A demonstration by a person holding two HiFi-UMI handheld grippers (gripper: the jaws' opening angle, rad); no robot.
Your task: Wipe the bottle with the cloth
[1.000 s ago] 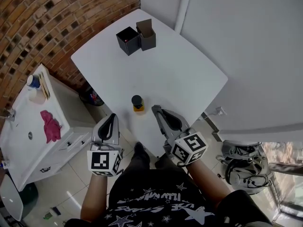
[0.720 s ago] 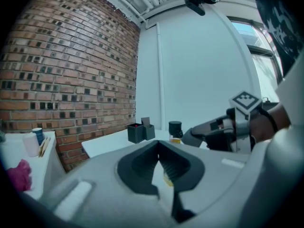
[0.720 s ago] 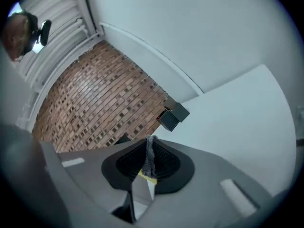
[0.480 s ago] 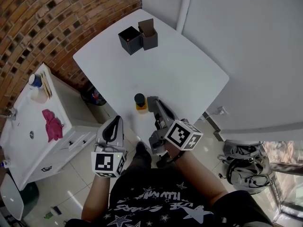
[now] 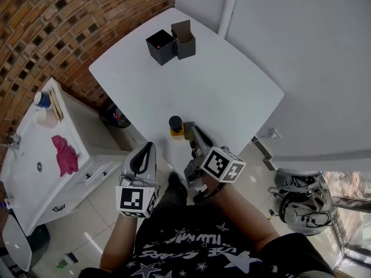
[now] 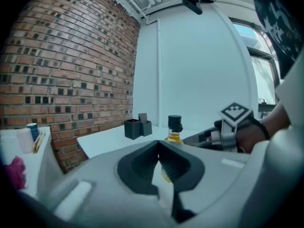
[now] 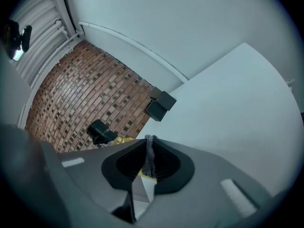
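While the left claw (image 5: 146, 149) hangs closed short of the surface (image 5: 232, 80), the right claw (image 5: 190, 128) hovers just beside the bottle (image 5: 175, 124). It is closed too.

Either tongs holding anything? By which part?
Left tongs: shut, empty. Right tongs: shut beside the bottle, a thin grey strip between the tips; cannot tell what.

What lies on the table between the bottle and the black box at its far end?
Nothing. The head view shows only bare white table between the bottle and the black box.
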